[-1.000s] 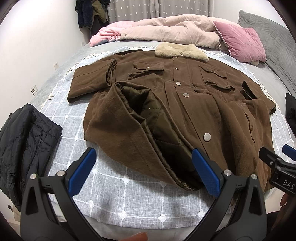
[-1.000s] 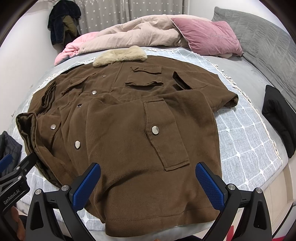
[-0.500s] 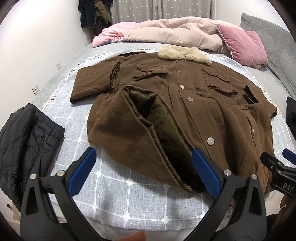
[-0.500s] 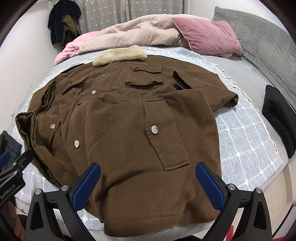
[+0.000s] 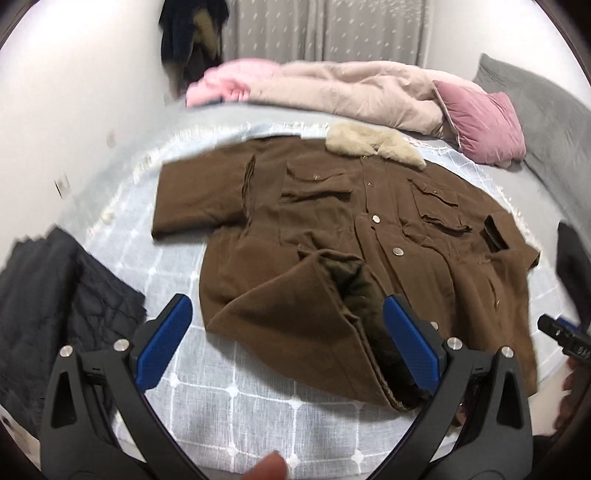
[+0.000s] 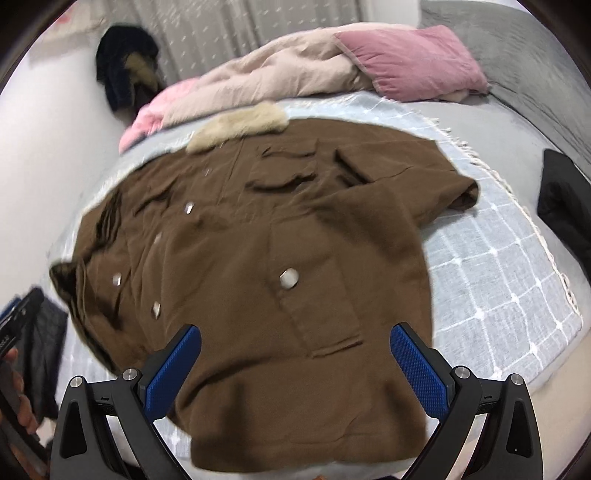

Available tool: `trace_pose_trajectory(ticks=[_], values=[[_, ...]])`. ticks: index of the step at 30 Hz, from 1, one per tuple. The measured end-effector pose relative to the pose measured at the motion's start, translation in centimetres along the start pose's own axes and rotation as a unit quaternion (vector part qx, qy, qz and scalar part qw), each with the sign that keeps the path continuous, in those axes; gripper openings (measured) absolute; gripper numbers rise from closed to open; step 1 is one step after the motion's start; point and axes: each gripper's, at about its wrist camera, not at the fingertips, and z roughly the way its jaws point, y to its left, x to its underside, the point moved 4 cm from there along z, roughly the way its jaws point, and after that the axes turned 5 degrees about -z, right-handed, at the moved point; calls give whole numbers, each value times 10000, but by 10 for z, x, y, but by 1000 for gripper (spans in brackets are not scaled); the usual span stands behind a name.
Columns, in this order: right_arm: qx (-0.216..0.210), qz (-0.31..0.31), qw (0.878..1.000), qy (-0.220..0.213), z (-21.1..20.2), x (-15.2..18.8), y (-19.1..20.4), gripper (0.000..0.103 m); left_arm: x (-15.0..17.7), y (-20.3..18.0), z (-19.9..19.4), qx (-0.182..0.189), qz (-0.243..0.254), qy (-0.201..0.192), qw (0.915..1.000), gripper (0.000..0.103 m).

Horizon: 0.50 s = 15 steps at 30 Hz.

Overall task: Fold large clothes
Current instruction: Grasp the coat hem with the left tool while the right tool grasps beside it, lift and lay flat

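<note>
Both your claws, left claw (image 5: 284, 341) and right claw (image 6: 295, 367), are spread and empty above the brown coat (image 6: 258, 258) on the bed (image 6: 498, 258). Folding hasn't begun; next, grab the turned-back flap (image 5: 295, 314).

A bed (image 5: 236, 122) fills the room, a pale checked throw (image 5: 229, 402) spread over it. White wall (image 5: 74, 92) stands on the left, dotted grey curtains (image 5: 325, 29) behind. A pink pillow (image 6: 410, 59) leans on a grey quilted headboard (image 6: 517, 44).
</note>
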Motion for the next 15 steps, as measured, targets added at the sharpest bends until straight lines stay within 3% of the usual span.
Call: trace_pose_trajectory(ticks=[8,11,13,15], values=[[-121,475,9984,288,5,1,-42,103,0,-3,38,389,-204,330,9985,102],[-107,502,9982,318,5,6,-57,103,3,-7,55,514,-74,221,9984,74],[-281,662,9964,438,10,12,-70,103,11,-8,65,852,-38,390,9956,39],[-391,848,9941,545,16,16,-80,103,20,-7,66,920,-45,547,9942,21]])
